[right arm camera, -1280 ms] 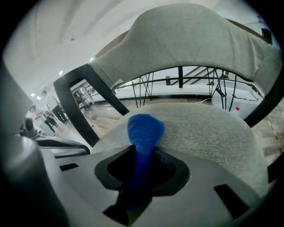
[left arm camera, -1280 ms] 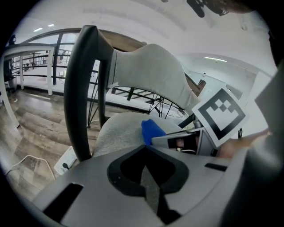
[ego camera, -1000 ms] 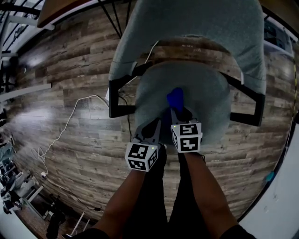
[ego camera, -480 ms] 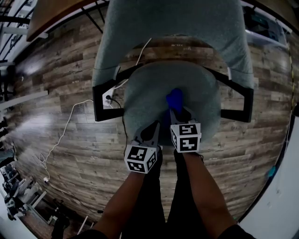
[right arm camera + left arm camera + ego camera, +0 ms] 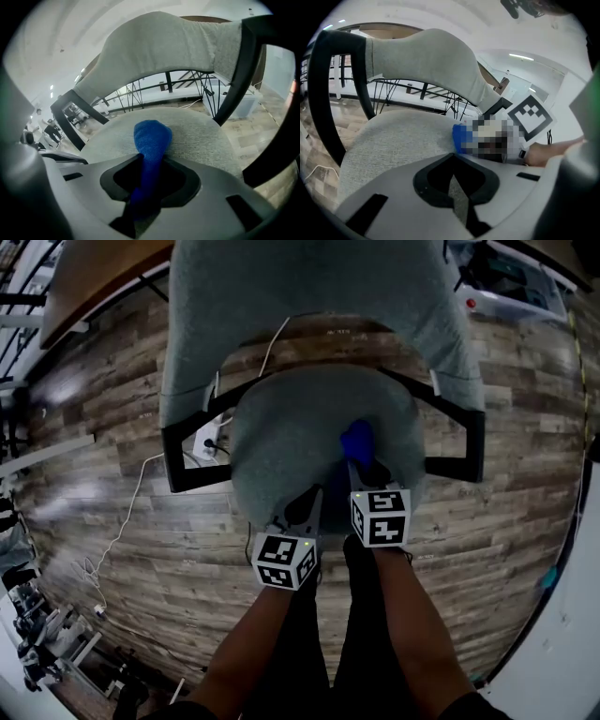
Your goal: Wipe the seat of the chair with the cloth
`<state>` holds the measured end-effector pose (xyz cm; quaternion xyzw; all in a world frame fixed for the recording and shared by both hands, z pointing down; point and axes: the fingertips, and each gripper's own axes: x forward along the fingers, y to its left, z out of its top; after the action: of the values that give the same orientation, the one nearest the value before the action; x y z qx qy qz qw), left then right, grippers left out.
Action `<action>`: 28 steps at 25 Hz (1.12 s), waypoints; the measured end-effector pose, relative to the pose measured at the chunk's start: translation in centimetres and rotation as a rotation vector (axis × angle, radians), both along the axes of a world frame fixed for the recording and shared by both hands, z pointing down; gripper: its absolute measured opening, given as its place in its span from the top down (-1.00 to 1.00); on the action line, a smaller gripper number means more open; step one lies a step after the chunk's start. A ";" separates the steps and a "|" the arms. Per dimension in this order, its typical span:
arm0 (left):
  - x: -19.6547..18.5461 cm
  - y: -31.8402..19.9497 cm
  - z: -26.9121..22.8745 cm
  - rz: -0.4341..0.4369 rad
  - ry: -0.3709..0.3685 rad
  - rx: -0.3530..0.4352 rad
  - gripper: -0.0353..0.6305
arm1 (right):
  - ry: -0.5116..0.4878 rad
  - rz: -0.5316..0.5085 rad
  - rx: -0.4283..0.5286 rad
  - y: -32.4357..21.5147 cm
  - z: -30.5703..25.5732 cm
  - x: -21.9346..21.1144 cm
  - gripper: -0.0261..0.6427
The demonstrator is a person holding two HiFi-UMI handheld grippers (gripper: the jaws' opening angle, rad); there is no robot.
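A grey upholstered chair with black armrests stands in front of me; its round seat [image 5: 300,432] fills the middle of the head view. My right gripper [image 5: 361,465] is shut on a blue cloth [image 5: 356,439], whose bunched end [image 5: 152,136] rests on the seat [image 5: 197,133] right of centre. My left gripper [image 5: 305,507] is shut and holds nothing; it hovers at the seat's front edge [image 5: 393,145]. In the left gripper view the blue cloth [image 5: 461,137] shows to the right, beside the right gripper's marker cube.
The chair's tall grey backrest [image 5: 309,306] rises behind the seat, with black armrests [image 5: 192,460] on both sides. A white cable [image 5: 131,498] and a power strip [image 5: 208,437] lie on the wood floor to the left. My legs stand just before the seat.
The chair has shifted left and slightly down in the head view as my head moved. The right gripper and cloth sit a little farther right on the seat. Both grippers keep their grip states.
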<state>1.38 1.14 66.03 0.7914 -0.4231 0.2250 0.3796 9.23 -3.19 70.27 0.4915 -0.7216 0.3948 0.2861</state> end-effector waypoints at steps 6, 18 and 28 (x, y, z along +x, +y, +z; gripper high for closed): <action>2.6 0.3 0.1 0.021 0.010 -0.012 0.87 | 0.008 0.038 -0.005 0.1 0.0 2.2 0.60; 6.2 0.4 0.3 0.046 -0.003 -0.017 0.87 | 0.026 0.093 -0.005 1.0 -0.1 7.7 0.60; 8.7 0.3 0.2 0.028 0.015 0.010 0.87 | 0.064 0.157 -0.011 1.6 -0.2 10.4 0.60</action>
<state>10.12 1.40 66.19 0.8006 -0.4104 0.2223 0.3758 19.67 -1.56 70.06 0.5574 -0.6690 0.4043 0.2799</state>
